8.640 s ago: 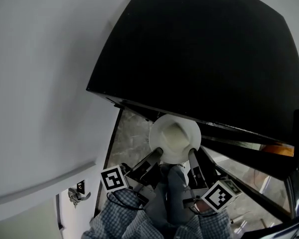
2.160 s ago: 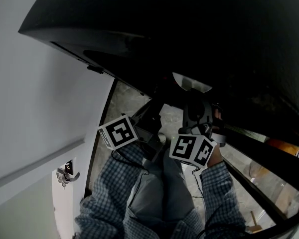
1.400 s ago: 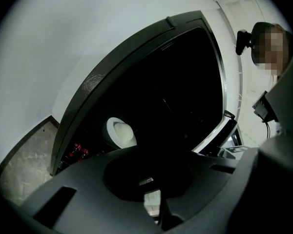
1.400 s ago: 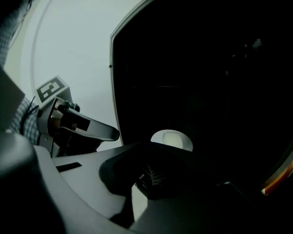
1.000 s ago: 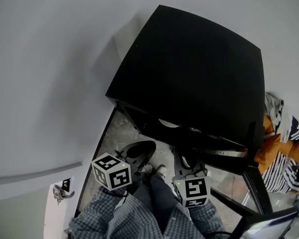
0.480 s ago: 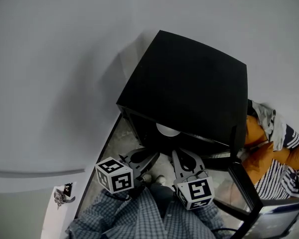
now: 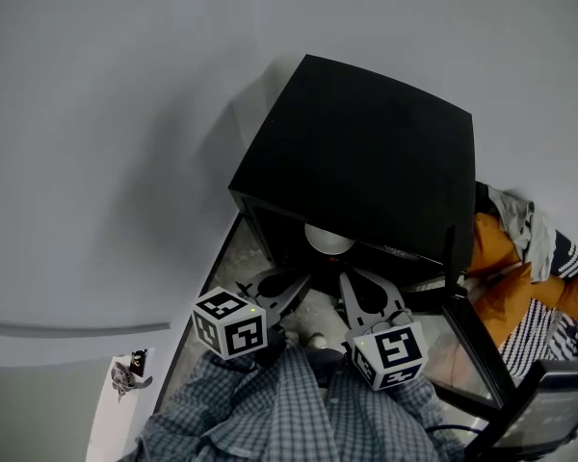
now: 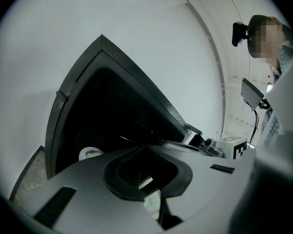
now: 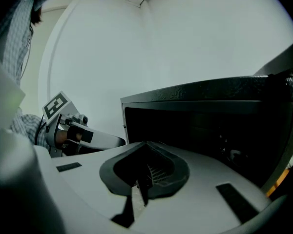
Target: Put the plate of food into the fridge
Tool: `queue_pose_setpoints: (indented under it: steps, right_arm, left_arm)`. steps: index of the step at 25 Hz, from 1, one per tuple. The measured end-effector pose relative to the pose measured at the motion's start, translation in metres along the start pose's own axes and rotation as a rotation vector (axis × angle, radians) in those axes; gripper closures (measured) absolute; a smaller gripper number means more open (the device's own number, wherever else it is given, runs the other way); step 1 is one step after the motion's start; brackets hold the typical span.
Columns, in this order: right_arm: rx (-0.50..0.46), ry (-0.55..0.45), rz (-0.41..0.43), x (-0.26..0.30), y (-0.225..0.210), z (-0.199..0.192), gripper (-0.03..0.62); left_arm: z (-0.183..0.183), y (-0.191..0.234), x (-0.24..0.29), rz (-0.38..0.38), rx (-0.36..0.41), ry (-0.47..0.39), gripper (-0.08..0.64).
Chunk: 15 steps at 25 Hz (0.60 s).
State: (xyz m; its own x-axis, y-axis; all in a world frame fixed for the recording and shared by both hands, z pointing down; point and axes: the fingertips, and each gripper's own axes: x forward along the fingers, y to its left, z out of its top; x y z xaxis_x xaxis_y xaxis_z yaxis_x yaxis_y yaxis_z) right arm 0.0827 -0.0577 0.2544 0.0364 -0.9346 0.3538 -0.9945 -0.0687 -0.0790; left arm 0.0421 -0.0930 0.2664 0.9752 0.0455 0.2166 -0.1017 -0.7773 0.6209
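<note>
Left gripper (image 7: 302, 278): its jaws are pressed together with nothing between them. I hold it just outside the fridge mouth, pointing in.
Right gripper (image 7: 350, 276): its jaws are also together and empty. It sits just beside the left one, at about the same depth.
Plate (image 7: 329, 240): it sits inside the fridge (image 7: 366, 166), straight ahead of both grippers and between their lines. It touches neither.
Nearer tool: I can't separate them, since the plate lies about midway. In the left gripper view it shows low and to the left in the dark cavity.
Plate's look: round, white and level on the fridge floor or a shelf. The fridge's top edge cuts off its far part. The food is only a pale shape that I can't make out.
Next move, as I judge it: the plate looks placed. The open door frame (image 7: 467, 330) stands to the right, nearest my right gripper.
</note>
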Motion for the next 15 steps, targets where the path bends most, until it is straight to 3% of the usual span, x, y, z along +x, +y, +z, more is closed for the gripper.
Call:
queue_pose_setpoints:
  steps: [5, 11, 15]
  right_arm:
    - [0.002, -0.011, 0.006, 0.0019, 0.0027, 0.0037, 0.586]
    - [-0.012, -0.007, 0.006, 0.0024, 0.0038, 0.0031, 0.586]
    - [0.011, -0.002, 0.006, 0.0012, 0.0040, 0.0015, 0.586]
  left_arm:
    - [0.0018, -0.0039, 0.0009, -0.008, 0.026, 0.020, 0.554]
    - [0.0016, -0.0019, 0.0007, -0.013, 0.004, 0.007, 0.554]
    - [-0.0007, -0.0046, 0.0009, 0.002, 0.053, 0.033, 0.554]
